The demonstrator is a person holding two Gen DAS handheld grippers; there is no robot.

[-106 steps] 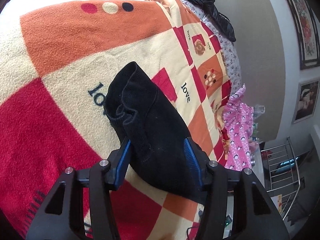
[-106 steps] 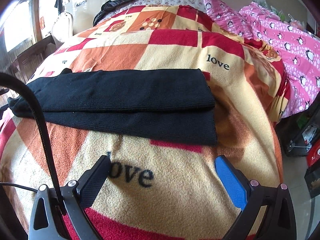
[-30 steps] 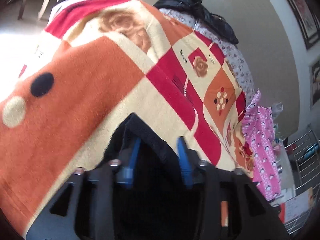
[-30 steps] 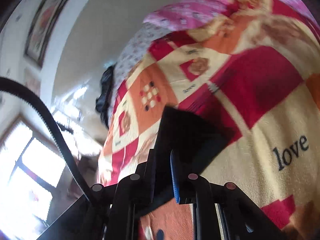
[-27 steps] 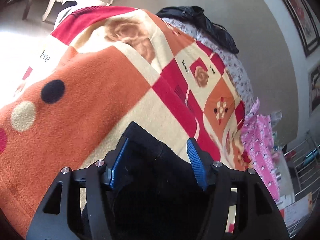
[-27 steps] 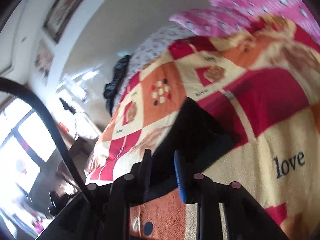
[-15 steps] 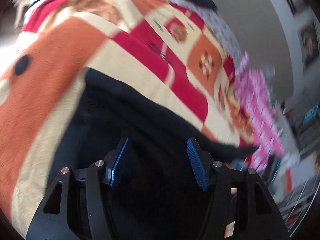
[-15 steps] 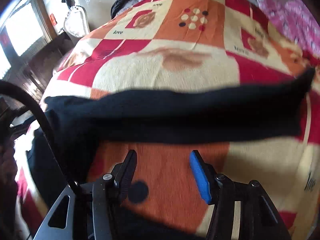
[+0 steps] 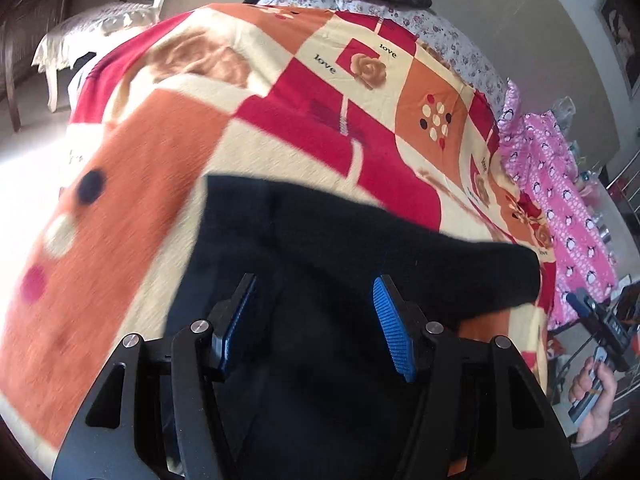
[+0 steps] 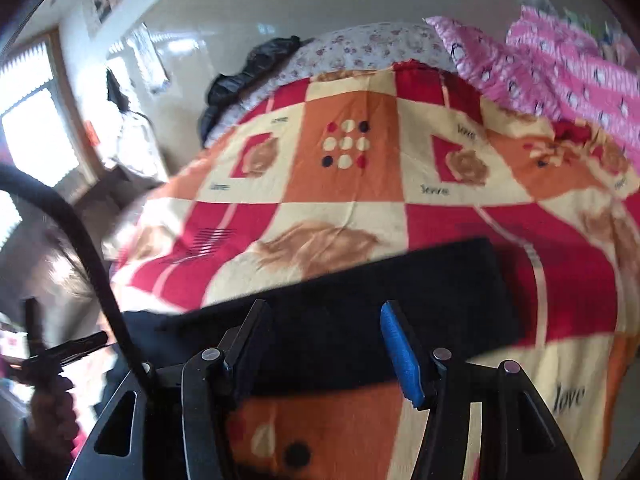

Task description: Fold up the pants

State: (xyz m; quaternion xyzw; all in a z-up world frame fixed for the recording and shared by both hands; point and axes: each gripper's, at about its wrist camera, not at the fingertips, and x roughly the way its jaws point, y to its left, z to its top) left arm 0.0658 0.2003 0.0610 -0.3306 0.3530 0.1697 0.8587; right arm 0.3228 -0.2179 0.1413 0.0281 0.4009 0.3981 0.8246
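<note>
one pair of black knitted pants (image 9: 328,280) is seen, laid on one fleece blanket chequered in red, orange and cream (image 9: 168,152). two black two-finger grippers with blue ribbed pads are counted, the left (image 9: 314,312) and the right (image 10: 324,344). one pink penguin-print quilt (image 10: 568,64) and one shiny black garment (image 10: 248,68) are counted.

From my left wrist view the pants (image 9: 328,280) lie on the blanket (image 9: 280,128) in the lower middle of frame, folded end reaching right. A pillow (image 9: 560,200) sits at the right edge, a chair (image 9: 100,20) upper left. In the right wrist view the pants (image 10: 380,300) cross the lower middle.
</note>
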